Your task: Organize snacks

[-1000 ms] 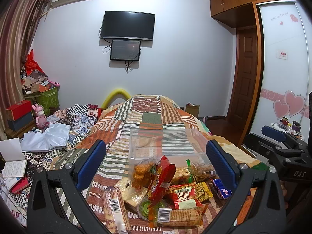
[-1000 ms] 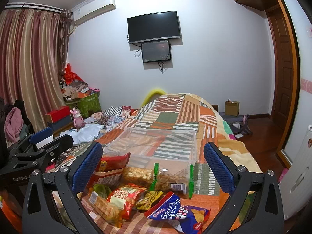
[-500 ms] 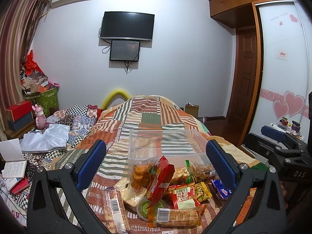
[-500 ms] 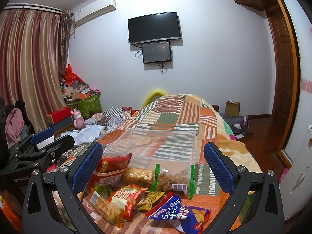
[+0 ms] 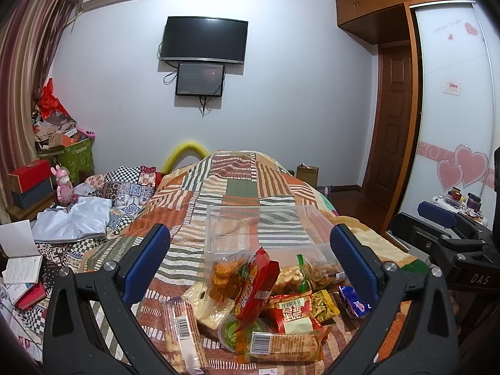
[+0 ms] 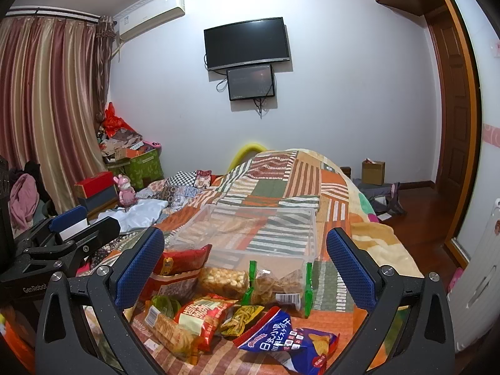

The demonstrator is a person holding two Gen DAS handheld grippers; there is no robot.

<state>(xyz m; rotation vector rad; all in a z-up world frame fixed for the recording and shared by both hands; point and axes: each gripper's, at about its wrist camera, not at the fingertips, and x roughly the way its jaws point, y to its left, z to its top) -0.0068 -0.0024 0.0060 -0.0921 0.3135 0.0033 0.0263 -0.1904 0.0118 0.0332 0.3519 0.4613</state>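
Several snack packets lie heaped on the patchwork bedspread (image 5: pixel 243 187) near the bed's front. An upright red bag (image 5: pixel 254 284) and a barcoded cracker pack (image 5: pixel 182 331) show in the left wrist view. A blue chip bag (image 6: pixel 287 342) and a green-edged clear packet (image 6: pixel 278 286) show in the right wrist view. Behind the heap stands an empty clear plastic bin (image 5: pixel 265 228), also (image 6: pixel 250 234). My left gripper (image 5: pixel 248 259) hangs open above the heap. My right gripper (image 6: pixel 245 264) is open too, holding nothing. Each gripper appears at the edge of the other's view.
Clothes, a notebook (image 5: pixel 18 250) and boxes clutter the bed's left side. A pink figurine (image 6: pixel 125 192) stands by stacked boxes. A wardrobe with hearts (image 5: pixel 453 125) and a wooden door (image 5: pixel 393 131) are on the right. A TV (image 5: pixel 203 40) hangs on the far wall.
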